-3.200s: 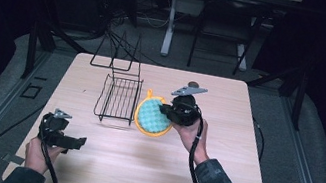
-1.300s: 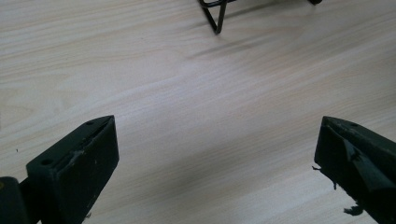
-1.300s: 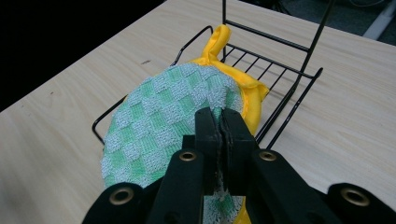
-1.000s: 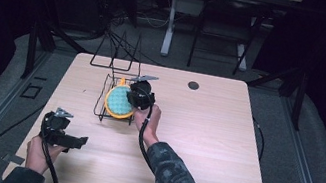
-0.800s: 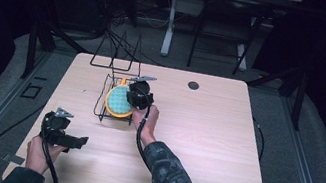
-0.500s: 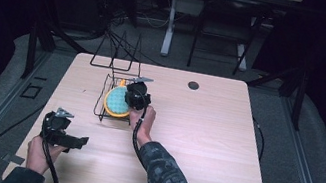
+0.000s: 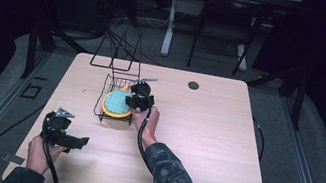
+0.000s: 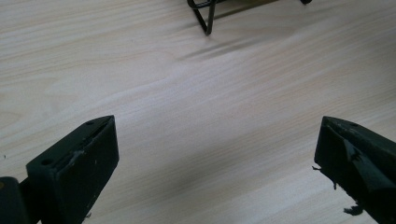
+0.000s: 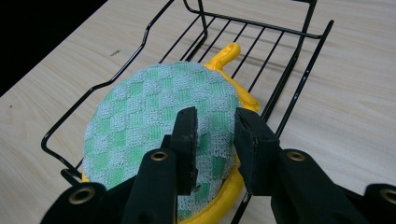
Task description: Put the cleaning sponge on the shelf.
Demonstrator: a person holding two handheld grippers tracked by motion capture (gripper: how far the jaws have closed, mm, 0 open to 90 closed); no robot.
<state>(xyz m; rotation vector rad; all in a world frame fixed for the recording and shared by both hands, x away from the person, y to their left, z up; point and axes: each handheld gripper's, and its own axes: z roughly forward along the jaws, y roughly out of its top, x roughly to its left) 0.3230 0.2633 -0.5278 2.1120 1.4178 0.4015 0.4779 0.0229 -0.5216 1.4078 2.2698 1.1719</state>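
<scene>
One green-checked, yellow-rimmed pot holder (image 9: 163, 140), carried since earlier from mid-table into the single black wire rack (image 9: 299, 65), lies pinched at its near edge between the right gripper (image 9: 215, 140) jaws, while the left gripper (image 8: 217, 154), jaws spread wide, hovers over bare wooden table (image 8: 196, 93).

You have on your table:
Wire racks (image 7: 117, 96): two
Pot holders (image 9: 159, 126): one
Grippers (image 7: 138, 98): two

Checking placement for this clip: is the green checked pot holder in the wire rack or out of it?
In. The pot holder lies within the wire rack, right gripper closed on its edge.
</scene>
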